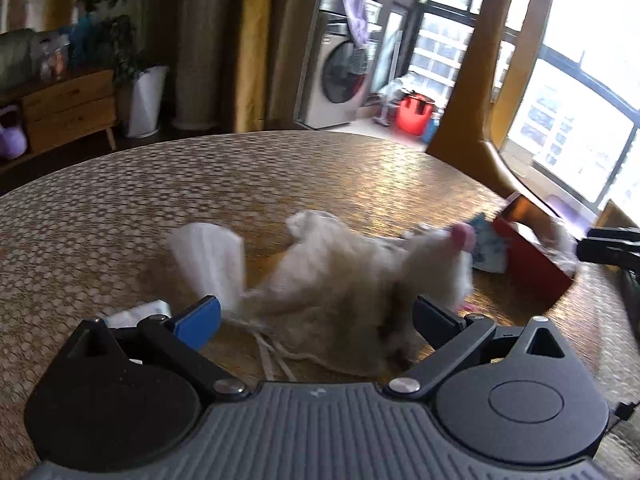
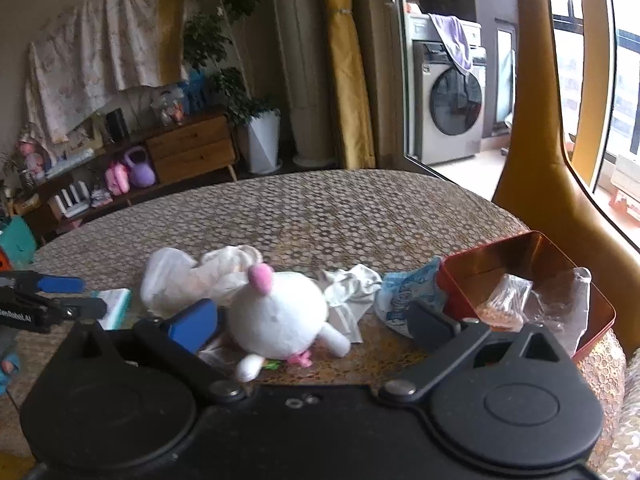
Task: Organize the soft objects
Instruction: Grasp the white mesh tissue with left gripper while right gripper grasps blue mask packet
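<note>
A white plush toy with a pink ear (image 2: 280, 316) lies on the patterned table (image 2: 320, 208), between the open jaws of my right gripper (image 2: 312, 324). Behind it lie a crumpled white cloth (image 2: 192, 276) and a smaller white rag (image 2: 352, 288). In the left wrist view my left gripper (image 1: 316, 318) is open around the blurred white cloth (image 1: 332, 276), with the plush (image 1: 444, 256) to its right and a white folded tissue (image 1: 212, 260) to its left. The left gripper also shows at the left edge of the right wrist view (image 2: 60, 296), open.
A red metal tin (image 2: 528, 280) at the table's right edge holds a clear bag and a small packet. A blue-and-white wrapper (image 2: 408, 296) lies beside it. A small teal-edged pack (image 2: 116, 304) lies at the left. A tan chair back (image 2: 548, 120) rises behind the tin.
</note>
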